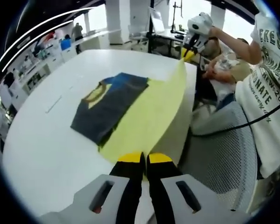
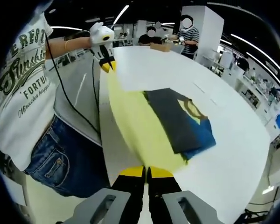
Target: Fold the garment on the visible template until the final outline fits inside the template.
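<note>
A dark blue folded garment [image 1: 109,105] [image 2: 182,119] with a yellow print lies partly on a yellow template sheet [image 1: 151,112] [image 2: 135,126] on the white table [image 1: 51,149] [image 2: 233,154]. My left gripper [image 1: 143,161] [image 2: 107,64] is shut on one end of the sheet's near edge at the table's side. My right gripper [image 2: 145,172] [image 1: 188,53] is shut on the other end. That edge is lifted off the table and stretched between the two grippers, while the garment rests flat on the sheet's far part.
The person holding the grippers stands at the table's edge in a white printed T-shirt [image 1: 266,93] [image 2: 23,88] and jeans [image 2: 60,163]. A grey mesh chair [image 1: 219,144] is beside them. Other people [image 2: 189,32] and desks are far behind.
</note>
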Demonstrator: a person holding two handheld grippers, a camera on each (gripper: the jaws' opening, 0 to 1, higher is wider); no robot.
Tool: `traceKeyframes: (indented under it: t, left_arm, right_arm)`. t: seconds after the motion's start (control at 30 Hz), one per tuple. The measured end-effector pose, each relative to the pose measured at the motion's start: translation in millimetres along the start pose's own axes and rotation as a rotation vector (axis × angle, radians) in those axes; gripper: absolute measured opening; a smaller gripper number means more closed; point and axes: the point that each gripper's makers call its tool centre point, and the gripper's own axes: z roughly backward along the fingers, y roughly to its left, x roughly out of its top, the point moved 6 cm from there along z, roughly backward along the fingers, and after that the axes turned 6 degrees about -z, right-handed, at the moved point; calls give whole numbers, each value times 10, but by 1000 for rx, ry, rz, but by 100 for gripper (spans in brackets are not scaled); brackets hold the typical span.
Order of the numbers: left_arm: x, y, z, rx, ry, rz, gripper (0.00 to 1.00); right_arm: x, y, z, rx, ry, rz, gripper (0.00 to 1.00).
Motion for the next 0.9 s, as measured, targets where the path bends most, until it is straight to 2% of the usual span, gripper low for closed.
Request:
traceKeyframes:
  t: [0.3, 0.53, 0.7, 0.8, 0.9]
  left_arm:
    - [98, 185, -9, 24, -18, -10, 0]
    - [205, 336, -33, 50, -24, -50, 0]
    - [279, 467, -54, 68, -40, -63, 0]
    - [293, 549, -66, 80, -22, -91, 0]
    - [330, 610, -61, 85, -32, -96, 0]
  right_arm:
    - [73, -150, -19, -47, -15, 26, 0]
    - [143, -326, -43, -106, -9, 76, 0]
    - [189, -424, -59, -139, -5, 83, 0]
    - [225, -480, -63, -149, -14, 83, 0]
    - [239, -539, -70, -163, -16, 88, 0]
